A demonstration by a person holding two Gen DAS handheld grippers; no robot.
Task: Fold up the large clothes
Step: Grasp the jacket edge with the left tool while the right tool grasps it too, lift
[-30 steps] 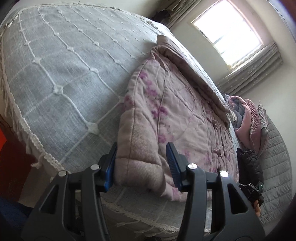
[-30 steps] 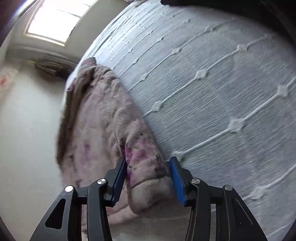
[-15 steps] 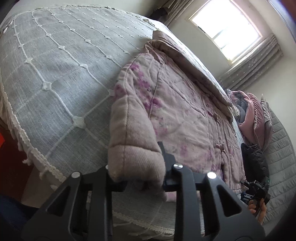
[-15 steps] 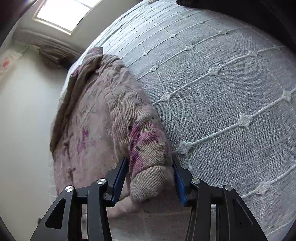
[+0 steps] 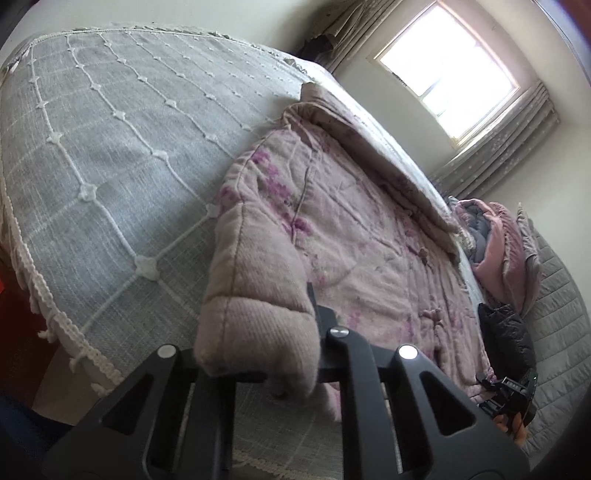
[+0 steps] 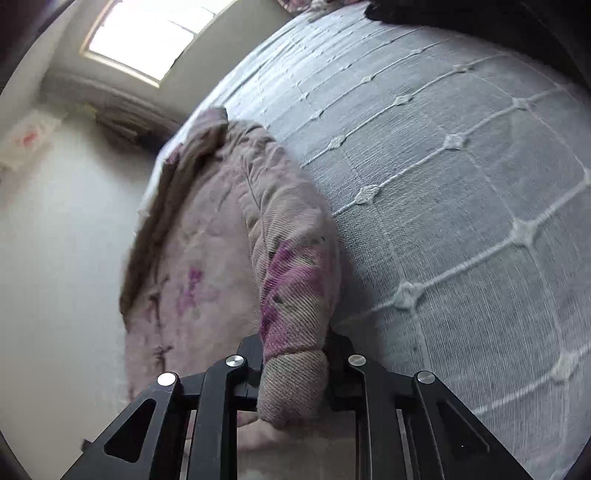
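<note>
Left wrist view: left gripper (image 5: 258, 325) clamped on the cuff end of one sleeve (image 5: 255, 299) of the padded jacket (image 5: 354, 236); fingers mostly buried in the thick fabric, cuff bulging up and over them. Jacket is pale pink with purple floral print, lying spread on the grey bedspread (image 5: 110, 155) with white stitched diamond grid and fringed edge. Collar end points toward the window (image 5: 448, 64); curtains (image 5: 498, 155) hang beside it. Further along the bed: pink and grey bedding bundle (image 5: 495, 243), a dark garment (image 5: 506, 336), a quilted grey cover (image 5: 557, 317). Right gripper (image 5: 508, 393) visible small at the lower right edge, near the jacket's other side; jaw state not readable here

Right wrist view: right gripper (image 6: 293, 373) closed on the cuff of the other sleeve (image 6: 291, 280), cuff squeezed between the two fingers and hanging slightly past them. Sleeve runs up from the cuff along the jacket (image 6: 207, 236) body's edge, touching the bedspread (image 6: 461, 192). Image slightly blurred. Window (image 6: 151, 33) at top left; pale wall (image 6: 55, 258) to the left
</note>
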